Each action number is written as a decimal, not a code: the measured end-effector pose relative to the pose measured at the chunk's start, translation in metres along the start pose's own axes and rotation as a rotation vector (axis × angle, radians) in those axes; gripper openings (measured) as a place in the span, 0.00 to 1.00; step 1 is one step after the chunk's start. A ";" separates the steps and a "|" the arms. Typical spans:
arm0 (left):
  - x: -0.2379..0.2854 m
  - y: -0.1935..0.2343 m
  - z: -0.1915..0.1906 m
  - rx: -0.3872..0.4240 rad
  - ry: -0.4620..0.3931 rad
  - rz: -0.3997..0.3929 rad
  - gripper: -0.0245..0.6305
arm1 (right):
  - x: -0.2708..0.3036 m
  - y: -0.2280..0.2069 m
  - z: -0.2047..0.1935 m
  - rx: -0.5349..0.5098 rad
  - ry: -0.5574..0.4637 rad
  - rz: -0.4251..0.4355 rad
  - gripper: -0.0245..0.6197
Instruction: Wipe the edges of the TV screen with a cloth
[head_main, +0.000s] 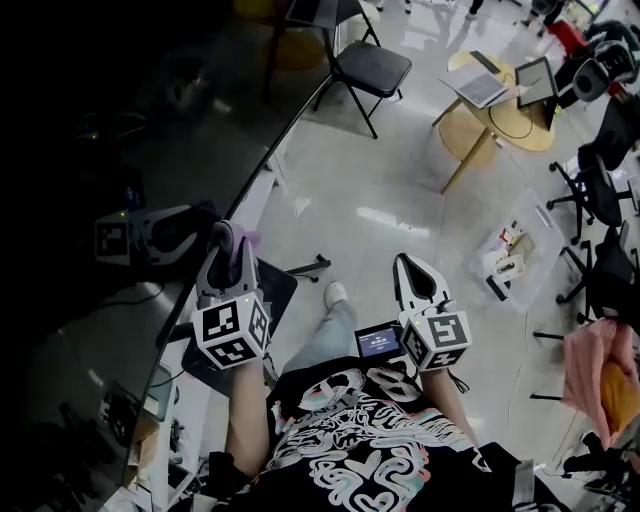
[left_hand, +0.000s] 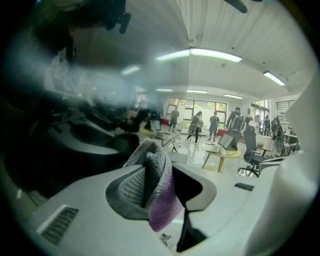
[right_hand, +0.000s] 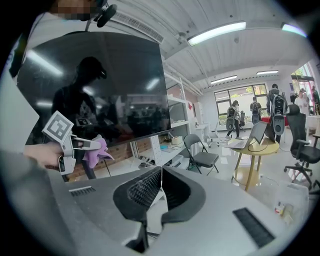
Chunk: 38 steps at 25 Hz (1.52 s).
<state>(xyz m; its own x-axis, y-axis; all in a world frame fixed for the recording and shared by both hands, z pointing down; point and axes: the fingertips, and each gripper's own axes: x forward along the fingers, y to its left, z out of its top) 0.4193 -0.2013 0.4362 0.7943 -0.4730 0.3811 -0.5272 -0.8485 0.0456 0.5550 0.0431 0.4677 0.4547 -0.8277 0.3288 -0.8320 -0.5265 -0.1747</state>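
Observation:
The TV screen (head_main: 150, 150) is a large dark glossy panel on the left of the head view, its lower edge running diagonally toward me. My left gripper (head_main: 228, 242) is close to that edge, shut on a grey and purple cloth (head_main: 247, 240). In the left gripper view the cloth (left_hand: 157, 190) is folded between the jaws and the dark screen (left_hand: 60, 130) fills the left. My right gripper (head_main: 408, 266) hangs to the right of the screen, shut and empty. The right gripper view shows its closed jaws (right_hand: 161, 175), the screen (right_hand: 100, 85) and the left gripper (right_hand: 67, 142) holding the cloth (right_hand: 96, 150).
A black folding chair (head_main: 370, 65) stands past the screen's far end. A round wooden table (head_main: 500, 115) with laptops is at the upper right, office chairs (head_main: 590, 180) beside it. A box of items (head_main: 505, 255) lies on the floor. White shelving (right_hand: 170, 150) sits under the screen.

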 end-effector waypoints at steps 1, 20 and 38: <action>0.001 0.001 0.000 -0.002 0.001 -0.003 0.25 | 0.002 0.001 0.001 0.001 0.000 0.000 0.08; 0.076 -0.046 0.038 -0.017 0.039 -0.054 0.25 | 0.046 -0.061 0.044 0.069 0.006 -0.009 0.08; 0.082 -0.042 0.042 -0.027 0.033 -0.110 0.25 | 0.048 -0.046 0.047 0.070 -0.007 -0.034 0.08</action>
<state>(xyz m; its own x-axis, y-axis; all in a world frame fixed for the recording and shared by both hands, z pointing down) 0.5195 -0.2144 0.4267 0.8377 -0.3693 0.4022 -0.4458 -0.8879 0.1132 0.6302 0.0190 0.4480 0.4845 -0.8105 0.3293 -0.7922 -0.5661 -0.2279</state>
